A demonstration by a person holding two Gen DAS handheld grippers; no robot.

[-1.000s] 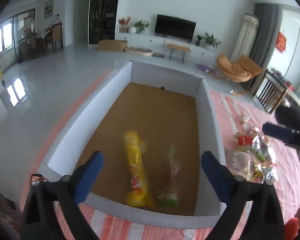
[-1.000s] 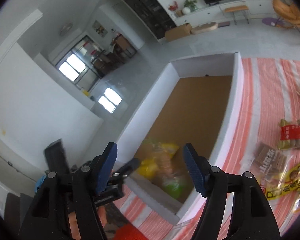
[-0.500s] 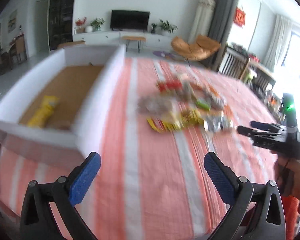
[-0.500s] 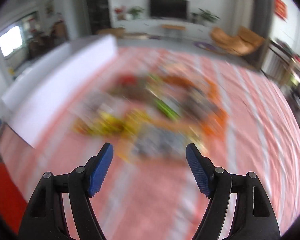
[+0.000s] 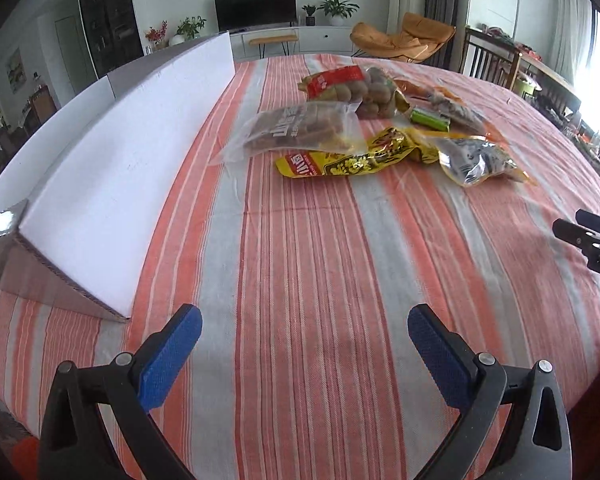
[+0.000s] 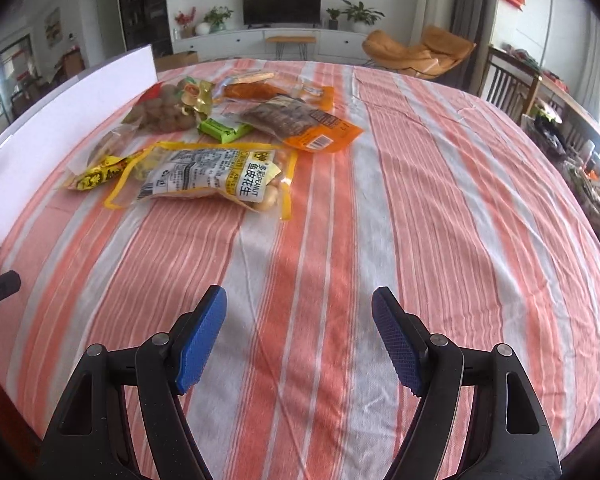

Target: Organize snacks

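Note:
Several snack packets lie in a heap on the striped tablecloth [image 5: 320, 264]. A yellow packet [image 5: 348, 158], a clear bag of brown snacks [image 5: 296, 130] and a red-labelled bag [image 5: 348, 84] show in the left wrist view. A peanut bag [image 6: 216, 178], a small green packet [image 6: 222, 129] and an orange packet [image 6: 304, 122] show in the right wrist view. A white cardboard box [image 5: 112, 160] stands left of the heap. My left gripper [image 5: 302, 350] is open and empty, well short of the heap. My right gripper [image 6: 300, 336] is open and empty, also short of it.
The box's white wall [image 6: 56, 120] runs along the left of the table. The right gripper's tip [image 5: 592, 236] shows at the right edge of the left wrist view. Chairs [image 6: 508, 84] stand beyond the far right table edge.
Both grippers have swung away from above the box, where two packets lay, to face the snack heap on the cloth. Both stayed open and empty.

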